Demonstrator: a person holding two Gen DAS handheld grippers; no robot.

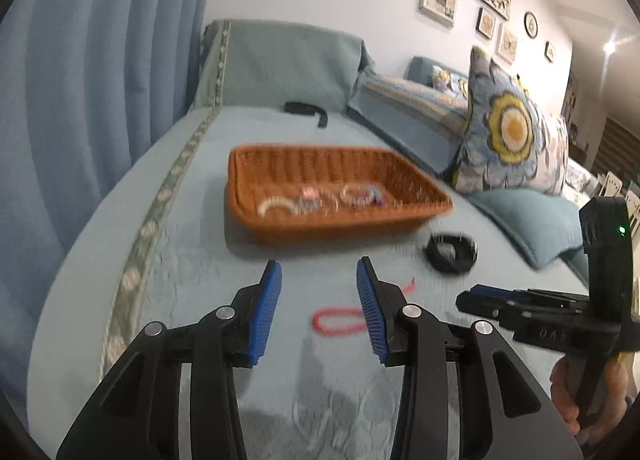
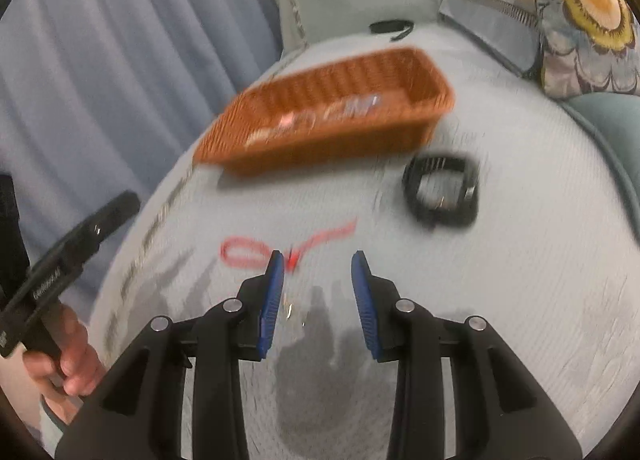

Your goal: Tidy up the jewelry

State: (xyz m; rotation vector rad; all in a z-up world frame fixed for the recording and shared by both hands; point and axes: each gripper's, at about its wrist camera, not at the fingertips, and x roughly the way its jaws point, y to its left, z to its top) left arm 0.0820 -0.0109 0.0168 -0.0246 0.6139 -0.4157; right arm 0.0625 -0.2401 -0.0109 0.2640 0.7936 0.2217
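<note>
Counts: one basket (image 1: 336, 196), orange wicker, on the blue-green sofa cover (image 1: 192, 260). Bracelets (image 1: 320, 200) inside it: blurred, perhaps four or five, pale and pinkish; exact number cannot be told. One red bracelet (image 1: 336, 320) lies loose on the cover, outside the basket. One black band (image 1: 452, 254) lies coiled just right of the basket. A second black strap (image 1: 306, 110) lies at the far end, by the backrest.

Left gripper (image 1: 320, 308): jaws wide apart, nothing between them. Red bracelet sits just beyond, partly hidden behind the right-hand finger.

Right gripper (image 2: 318, 292): jaws wide apart, holding nothing. Red bracelet (image 2: 244, 254) is just past its left-hand finger, with a red tail running off to the right.

View differences: the left wrist view shows the wall with framed pictures (image 1: 464, 0) and the flowered cushion (image 1: 508, 140) whole; the right wrist view cuts the cushion at the frame edge. Only the right wrist view shows the red tail in full. Each view catches the other gripper at its margin, with the hand holding it.

Both frames motion-blurred; right worse.
</note>
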